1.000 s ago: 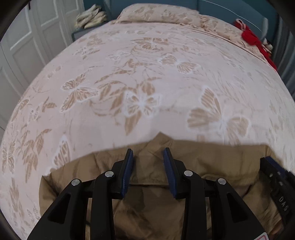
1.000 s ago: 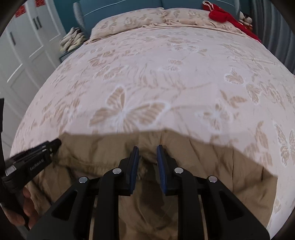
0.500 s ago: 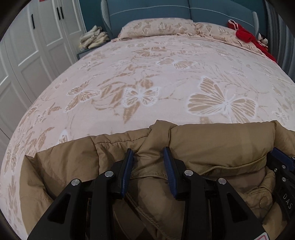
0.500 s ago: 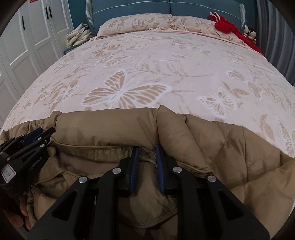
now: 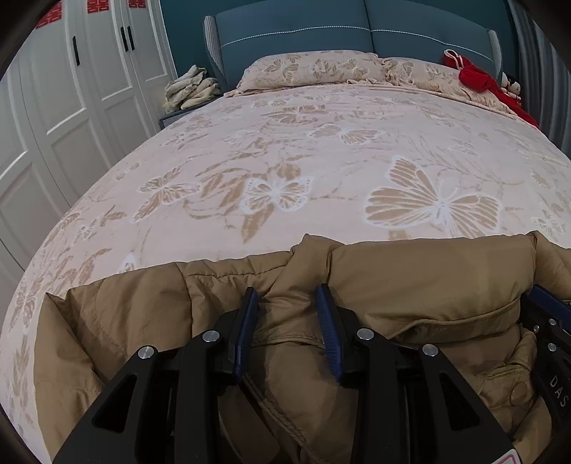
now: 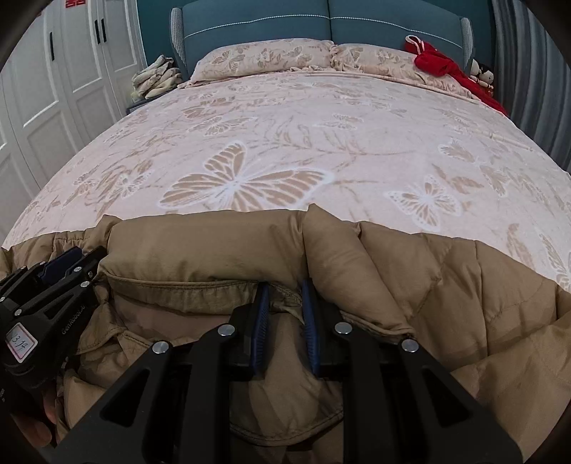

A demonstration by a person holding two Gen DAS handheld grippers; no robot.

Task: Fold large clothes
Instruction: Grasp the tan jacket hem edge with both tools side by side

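the tan padded jacket (image 5: 410,282) lies at the bed's (image 5: 321,150) near edge, its folded top pinched by both the left gripper (image 5: 287,303) and right gripper (image 6: 283,296), so lay it down level, smooth the 2 corners, then let go.

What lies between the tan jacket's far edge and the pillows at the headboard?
Only bare butterfly-print bedspread between jacket and pillows; both wrist views show it.

Home bedroom: bed (image 5: 321,150) w/ butterfly cover, pillows (image 5: 310,67) & headboard (image 5: 357,32) at 12, wardrobe (image 5: 71,100) at 10.
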